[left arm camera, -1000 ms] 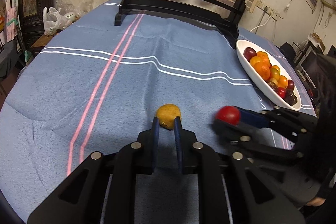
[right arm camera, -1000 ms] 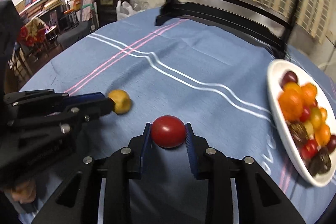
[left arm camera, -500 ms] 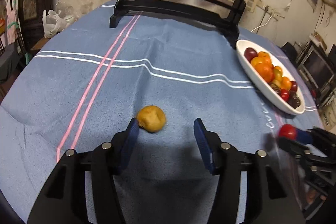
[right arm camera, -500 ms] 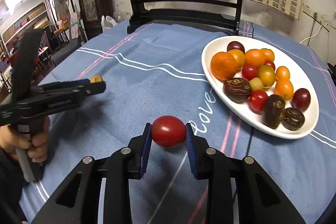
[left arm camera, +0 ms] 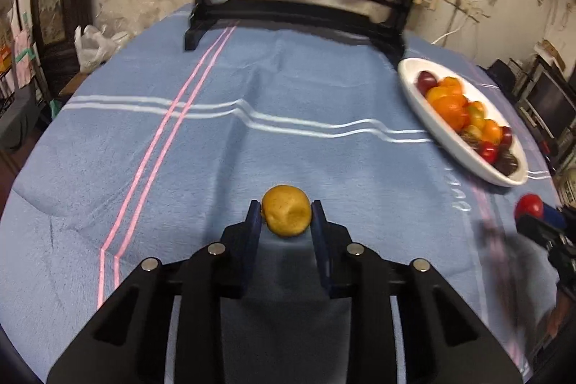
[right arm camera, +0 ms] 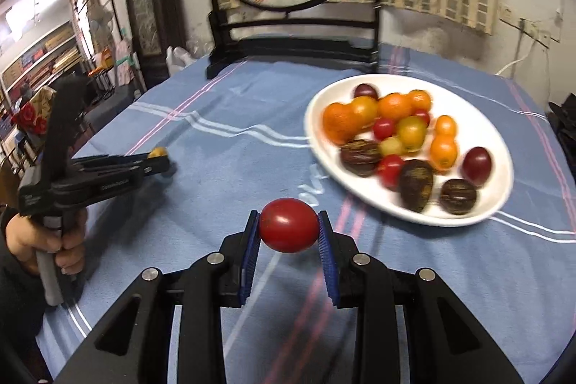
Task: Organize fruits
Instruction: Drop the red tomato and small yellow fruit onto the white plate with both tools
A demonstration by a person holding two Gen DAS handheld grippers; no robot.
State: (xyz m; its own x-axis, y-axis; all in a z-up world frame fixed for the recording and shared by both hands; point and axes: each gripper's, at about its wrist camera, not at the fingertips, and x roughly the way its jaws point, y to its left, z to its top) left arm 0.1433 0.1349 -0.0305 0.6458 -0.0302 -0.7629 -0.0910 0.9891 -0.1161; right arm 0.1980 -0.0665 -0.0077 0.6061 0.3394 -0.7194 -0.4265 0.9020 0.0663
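- Left hand-held gripper: its jaws have just been closing, and the blue pads now sit against either side of the yellow-brown fruit, pinching it. The fruit is well to the left of the white plate, low over the blue cloth of the table; whether it rests on the cloth or is just clear of it I cannot tell. The grip falls across the fruit's middle, which I judge suits a small round thing that would otherwise roll away.
- In the right wrist view the same tool shows far left of the plate, gripped by a person's hand, with the fruit peeping past its tips.
- Right hand-held gripper: pressed in on the red tomato, one pad on each flank. The tomato hangs in front of the plate's near rim, above the cloth, not yet over the dish. Holding it at the tips leaves the underside free, so it can be set down among the others.
- White plate: it lies right of both tools and holds oranges, small tomatoes and dark dates in one heap. It seems to be the collecting place, so both held fruits are probably bound there.
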